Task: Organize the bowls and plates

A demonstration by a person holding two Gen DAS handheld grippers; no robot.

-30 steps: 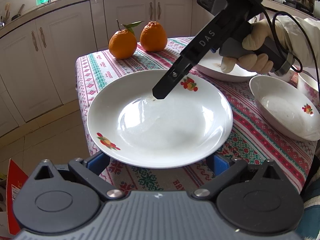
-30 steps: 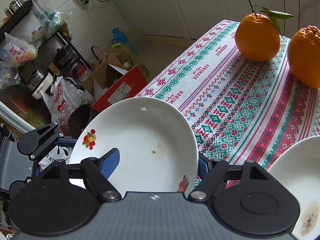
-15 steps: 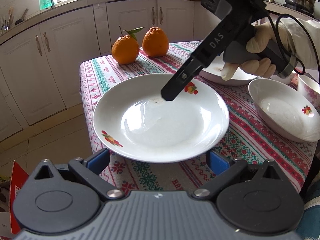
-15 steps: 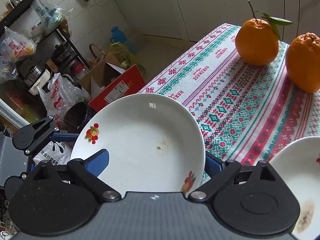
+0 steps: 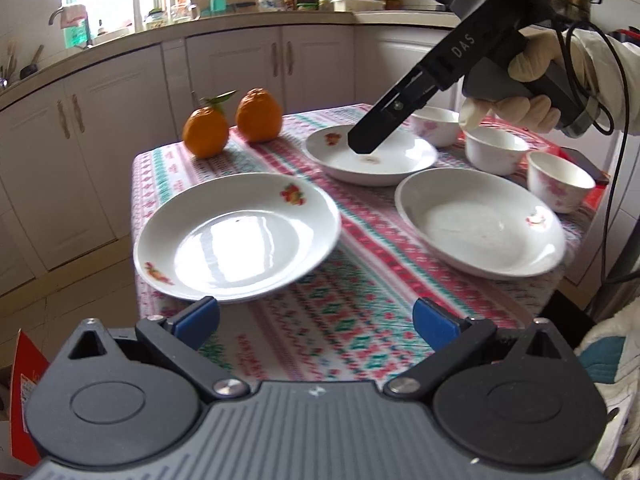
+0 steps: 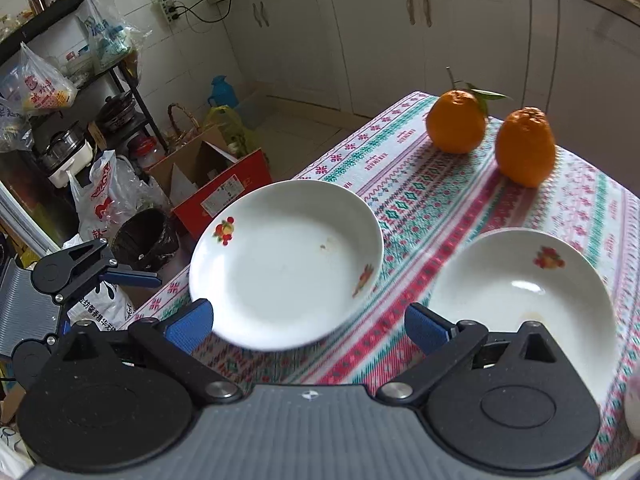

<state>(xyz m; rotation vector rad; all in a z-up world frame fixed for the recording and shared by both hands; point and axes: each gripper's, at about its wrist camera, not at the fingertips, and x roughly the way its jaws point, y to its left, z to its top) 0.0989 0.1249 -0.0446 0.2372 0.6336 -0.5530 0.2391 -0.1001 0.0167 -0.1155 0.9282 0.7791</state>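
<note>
Right claw (image 6: 306,322) jaws have just been opening, now wide apart, nothing between them. Left claw (image 5: 316,322) spread too, empty. Near plate (image 5: 236,236) sits on table (image 5: 360,312) corner, overhanging edge; two more plates (image 5: 480,222) beside, three small bowls (image 5: 496,152) behind.

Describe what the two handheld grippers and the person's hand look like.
Each gripper, left and right, has a ribbed grey body, black round hinge housings and linkage arms, and blue finger pads. Seen side-on, the right gripper is black with white "DAS" lettering, a grey handle and a black cable. The hand wears a pale glove and a white sleeve.
</note>
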